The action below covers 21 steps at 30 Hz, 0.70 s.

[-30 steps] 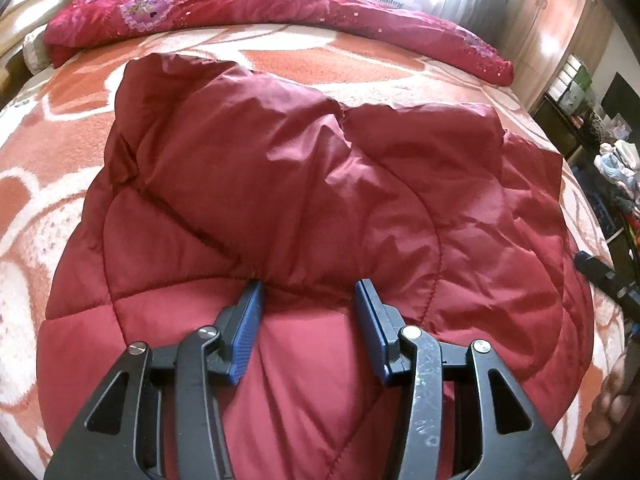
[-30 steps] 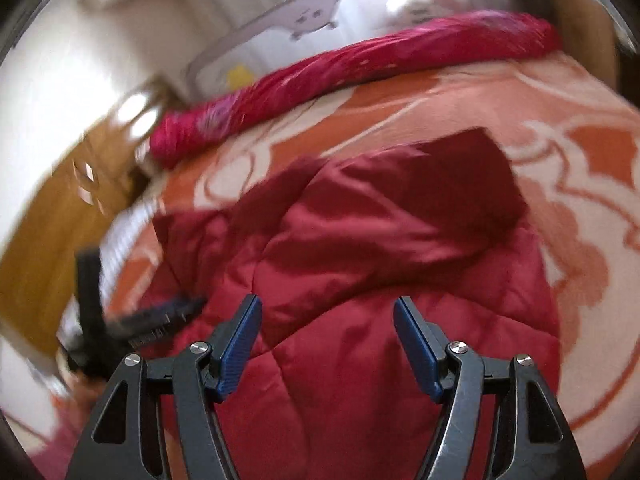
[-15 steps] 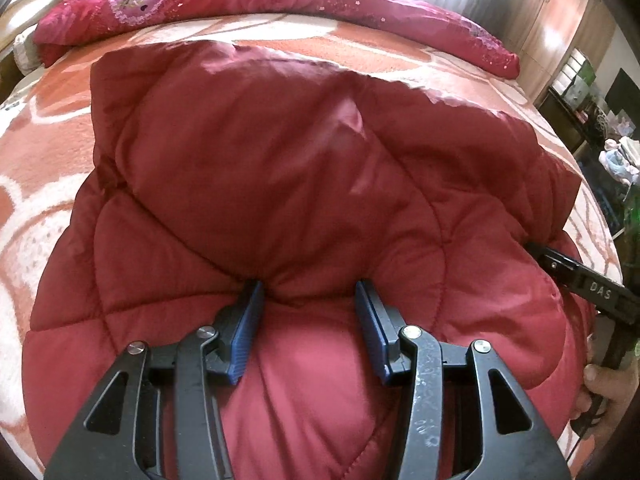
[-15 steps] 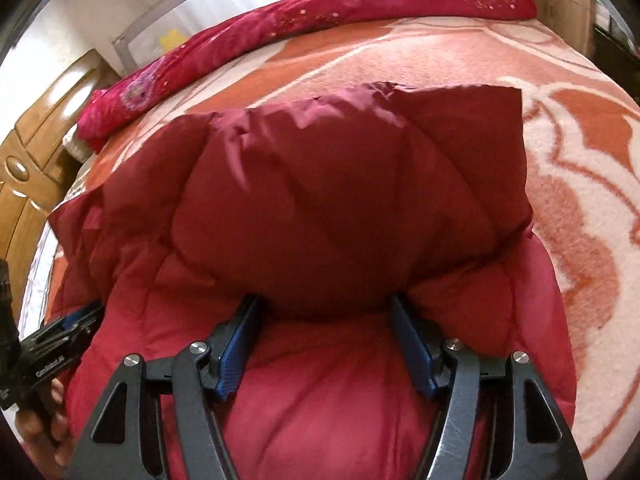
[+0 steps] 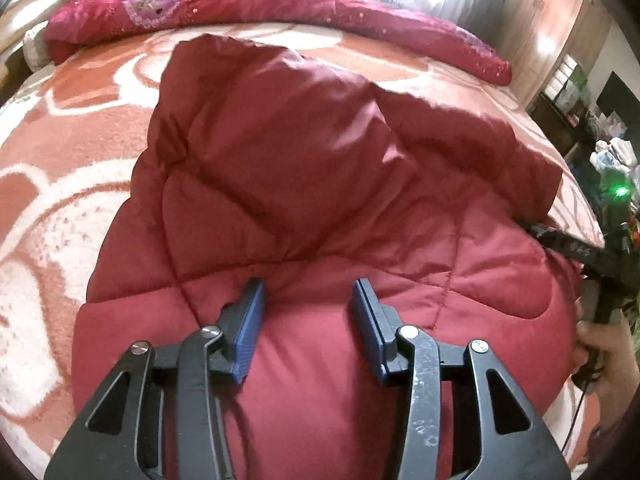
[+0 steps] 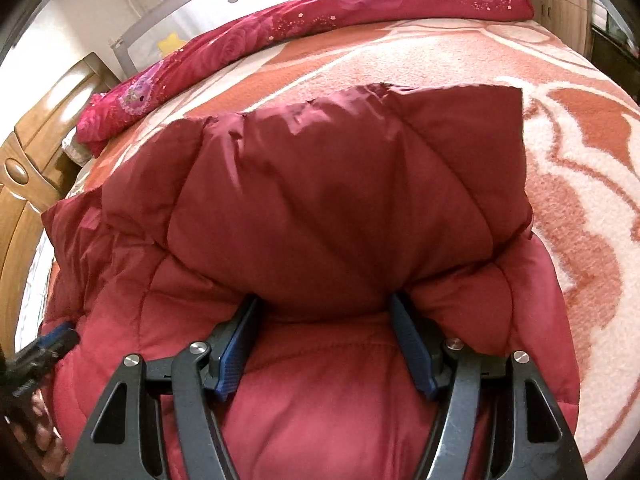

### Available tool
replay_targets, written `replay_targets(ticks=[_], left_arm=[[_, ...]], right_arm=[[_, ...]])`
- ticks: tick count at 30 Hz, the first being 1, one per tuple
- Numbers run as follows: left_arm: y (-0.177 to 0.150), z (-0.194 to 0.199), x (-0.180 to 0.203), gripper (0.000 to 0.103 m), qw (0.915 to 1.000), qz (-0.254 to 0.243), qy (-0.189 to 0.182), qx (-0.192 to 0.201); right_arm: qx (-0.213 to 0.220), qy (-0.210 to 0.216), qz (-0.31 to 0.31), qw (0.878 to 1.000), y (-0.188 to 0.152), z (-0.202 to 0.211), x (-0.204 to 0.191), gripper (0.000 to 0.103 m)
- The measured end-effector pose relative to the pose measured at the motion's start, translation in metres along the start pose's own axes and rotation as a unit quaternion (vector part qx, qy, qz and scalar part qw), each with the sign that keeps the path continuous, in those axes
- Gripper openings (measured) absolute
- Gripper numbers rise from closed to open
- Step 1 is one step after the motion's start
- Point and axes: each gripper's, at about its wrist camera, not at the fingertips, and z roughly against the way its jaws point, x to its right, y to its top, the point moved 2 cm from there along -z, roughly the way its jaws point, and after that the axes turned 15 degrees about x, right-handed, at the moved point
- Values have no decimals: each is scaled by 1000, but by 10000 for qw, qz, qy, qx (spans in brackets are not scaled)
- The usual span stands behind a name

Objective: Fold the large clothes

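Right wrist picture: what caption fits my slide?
Right gripper, fingers open, over a folded dark red puffy jacket on the bed.

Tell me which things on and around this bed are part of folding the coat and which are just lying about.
Part of the job:
- the dark red quilted coat, its top folded over
- the left gripper, open over the coat
- the right gripper, fingers wide apart with coat fabric bulging between them

Just lying about:
- the patterned blanket under the coat
- the rolled pink quilt
- the wooden headboard

Left claw [image 5: 307,312] and right claw [image 6: 324,334], both spread wide.
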Motion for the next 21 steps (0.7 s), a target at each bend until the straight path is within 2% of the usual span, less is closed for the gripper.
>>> replay_targets(ticks=[6, 11, 12, 14, 15, 16, 21], left_arm=[[6, 18, -6, 44, 9991, 285, -302, 107], [7, 39, -14, 46, 9978, 503, -376, 228], [7, 43, -16, 48, 9976, 535, -362, 248], [7, 50, -22, 60, 9966, 649, -400, 313], [6, 54, -26, 74, 9961, 711, -365, 363], [5, 59, -30, 80, 9958, 750, -301, 440], [1, 67, -51, 81, 9951, 850, -253, 433]], right_arm=[[367, 341, -300, 9983, 2, 47, 8, 69], [437, 475, -330, 9974, -6, 81, 17, 69], [436, 494, -344, 9972, -7, 86, 19, 71], [445, 520, -405, 9968, -12, 97, 25, 76], [461, 552, -443, 9964, -14, 103, 30, 79], [460, 571, -469, 9962, -18, 109, 32, 81], [410, 595, -550, 9959, -27, 126, 52, 87]])
